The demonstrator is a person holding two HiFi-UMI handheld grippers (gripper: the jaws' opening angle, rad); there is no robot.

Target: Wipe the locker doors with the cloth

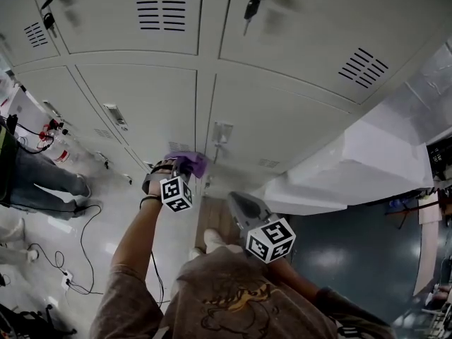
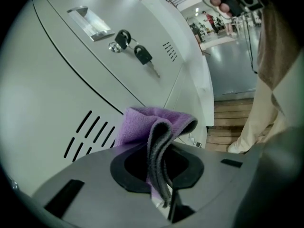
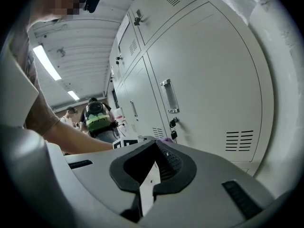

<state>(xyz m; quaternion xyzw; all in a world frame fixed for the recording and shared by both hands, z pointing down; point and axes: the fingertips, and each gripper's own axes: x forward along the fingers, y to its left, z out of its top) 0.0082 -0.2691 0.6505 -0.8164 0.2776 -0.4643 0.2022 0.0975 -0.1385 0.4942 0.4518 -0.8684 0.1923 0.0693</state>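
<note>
Head view: we are clamping the cloth (image 1: 192, 164) in the left claw (image 1: 182, 172), fold outward, so it is meeting the low locker door (image 1: 145, 94) beside its vents. We are holding the right claw (image 1: 242, 207) back, jaws together and empty, clear of the wiping.

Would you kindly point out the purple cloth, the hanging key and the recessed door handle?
purple cloth (image 2: 142, 121): left gripper view, on its folded top.
hanging key (image 2: 142, 55): left gripper view, on its black head.
recessed door handle (image 2: 88, 22): left gripper view, on its metal plate.
</note>
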